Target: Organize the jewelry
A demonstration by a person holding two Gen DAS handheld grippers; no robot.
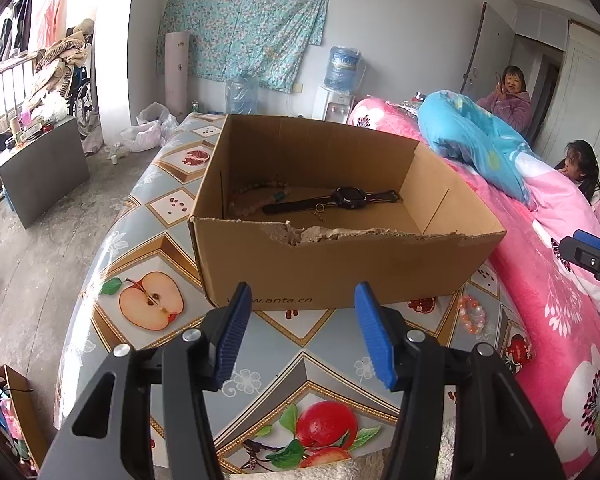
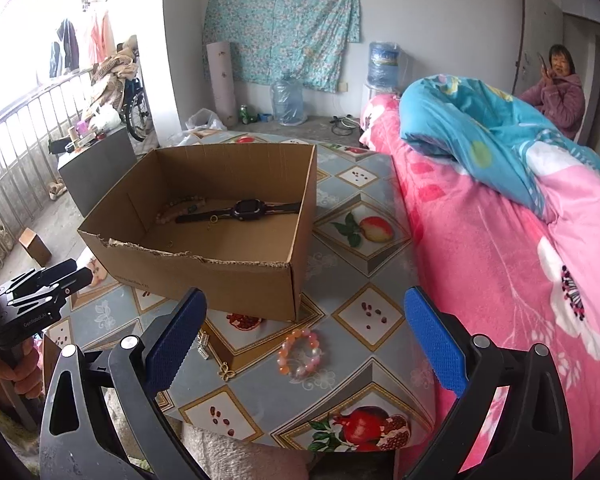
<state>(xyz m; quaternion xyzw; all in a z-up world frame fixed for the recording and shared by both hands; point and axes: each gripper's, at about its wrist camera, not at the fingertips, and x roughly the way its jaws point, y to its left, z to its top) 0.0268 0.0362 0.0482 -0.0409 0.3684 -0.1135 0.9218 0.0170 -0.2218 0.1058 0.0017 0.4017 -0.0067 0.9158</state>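
Note:
An open cardboard box (image 1: 340,272) (image 2: 204,276) stands on the fruit-patterned table. Inside lie a black watch (image 1: 346,198) (image 2: 246,208), a wooden bead bracelet (image 1: 252,196) (image 2: 180,206) and a small ring (image 1: 319,208) (image 2: 213,220). A pink bead bracelet (image 2: 300,354) (image 1: 473,314) lies on the table in front of the box. A silver clip (image 2: 204,346) and a gold knot-shaped piece (image 2: 225,372) lie to its left. My left gripper (image 1: 302,332) is open and empty before the box. My right gripper (image 2: 306,344) is open and empty above the pink bracelet.
A bed with a pink quilt (image 2: 520,264) and blue pillow (image 2: 480,132) borders the table on the right. Two people (image 1: 508,96) sit beyond it. A grey cabinet (image 1: 40,168) stands on the left floor. Water bottles (image 2: 288,98) stand by the back wall.

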